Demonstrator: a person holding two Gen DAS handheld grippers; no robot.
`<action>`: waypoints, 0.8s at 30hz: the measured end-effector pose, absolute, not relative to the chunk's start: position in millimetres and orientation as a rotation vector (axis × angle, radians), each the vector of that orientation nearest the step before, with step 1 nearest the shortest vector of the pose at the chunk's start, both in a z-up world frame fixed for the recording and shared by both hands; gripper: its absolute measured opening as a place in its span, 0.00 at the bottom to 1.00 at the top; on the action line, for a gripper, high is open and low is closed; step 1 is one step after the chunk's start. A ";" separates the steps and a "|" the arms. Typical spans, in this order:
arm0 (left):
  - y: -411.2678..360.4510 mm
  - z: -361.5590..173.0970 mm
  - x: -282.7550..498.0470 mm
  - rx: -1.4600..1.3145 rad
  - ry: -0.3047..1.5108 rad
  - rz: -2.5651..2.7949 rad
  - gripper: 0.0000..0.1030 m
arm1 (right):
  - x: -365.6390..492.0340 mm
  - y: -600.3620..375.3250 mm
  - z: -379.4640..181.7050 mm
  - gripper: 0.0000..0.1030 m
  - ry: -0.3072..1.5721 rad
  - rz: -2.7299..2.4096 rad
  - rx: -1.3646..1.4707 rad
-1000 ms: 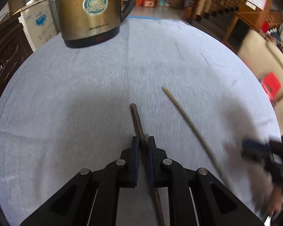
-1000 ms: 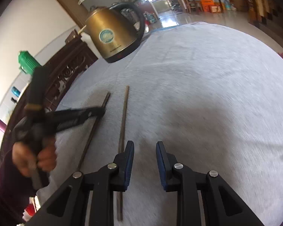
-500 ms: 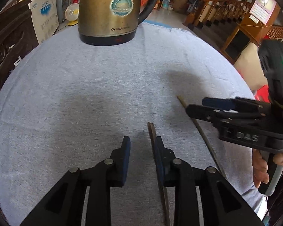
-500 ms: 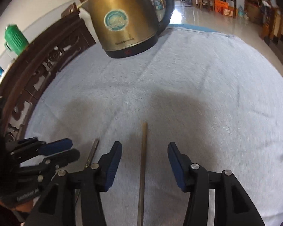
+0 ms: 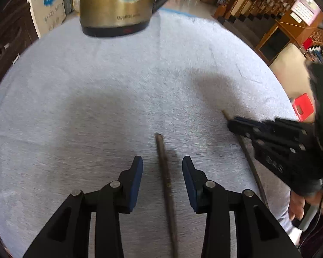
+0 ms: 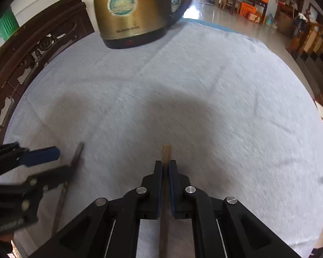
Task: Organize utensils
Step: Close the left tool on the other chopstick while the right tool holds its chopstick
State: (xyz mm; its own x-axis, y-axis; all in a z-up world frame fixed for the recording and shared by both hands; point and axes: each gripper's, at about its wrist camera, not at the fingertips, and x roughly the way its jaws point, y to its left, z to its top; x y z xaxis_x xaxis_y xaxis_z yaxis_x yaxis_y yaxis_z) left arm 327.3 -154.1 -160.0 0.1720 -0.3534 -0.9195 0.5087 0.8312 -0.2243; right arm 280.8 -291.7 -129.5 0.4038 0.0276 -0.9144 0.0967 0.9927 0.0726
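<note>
Two chopsticks lie on the grey cloth (image 5: 97, 90), with one brass kettle (image 5: 116, 6) at the far edge. The dark chopstick (image 5: 164, 176) lies between the left gripper (image 5: 162, 172) pads; its jaws, clamped on it a second ago, have just been opening and now stand apart, not touching it. To its right, the right gripper (image 6: 165, 172) has just snapped closed on the light chopstick (image 6: 166, 150), which lay free before. Both chopsticks' near ends are cut off; motion blurs everything.
</note>
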 end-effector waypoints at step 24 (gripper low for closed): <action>-99.6 -60.6 262.5 0.074 0.891 -0.426 0.07 | 123.6 -327.9 -39.3 0.06 0.750 -0.091 0.312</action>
